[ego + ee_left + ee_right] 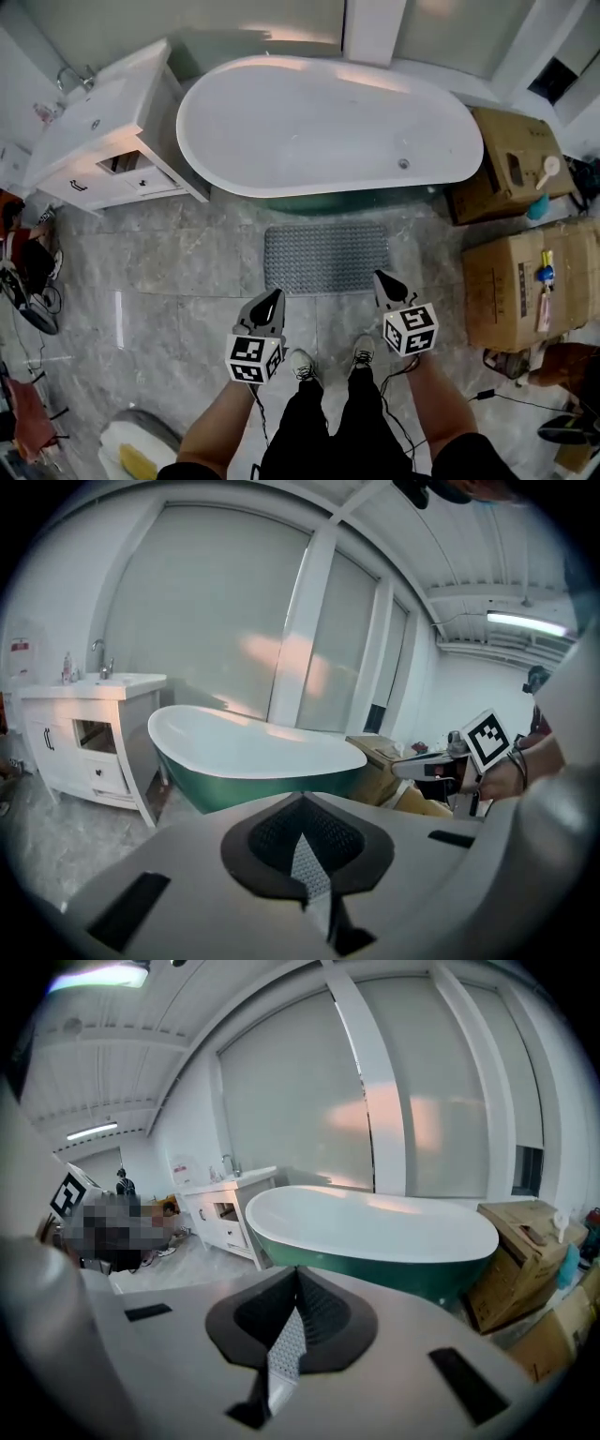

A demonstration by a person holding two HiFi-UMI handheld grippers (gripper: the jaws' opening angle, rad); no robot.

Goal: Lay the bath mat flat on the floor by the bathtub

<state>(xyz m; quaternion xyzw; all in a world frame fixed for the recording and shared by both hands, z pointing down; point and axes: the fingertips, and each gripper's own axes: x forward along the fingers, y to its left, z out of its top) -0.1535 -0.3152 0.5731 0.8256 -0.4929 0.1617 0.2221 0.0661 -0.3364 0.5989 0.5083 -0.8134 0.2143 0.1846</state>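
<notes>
Grey nubbly rectangular mat (325, 258) flat on veined grey marble floor (187, 272), just near of oval white tub (328, 127), white vanity (103, 131) far left, cardboard boxes (520, 281) right, left gripper (270, 302) and right gripper (385, 283) both pinched closed and empty, by mat's near corners.

head view looks steeply down from above; both gripper views face level from low, all sharing the bathtub (328, 122).

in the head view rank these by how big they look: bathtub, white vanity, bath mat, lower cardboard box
1. bathtub
2. white vanity
3. lower cardboard box
4. bath mat
The last two look close. The box stands up nearer the camera, so that order is unsure.
</notes>
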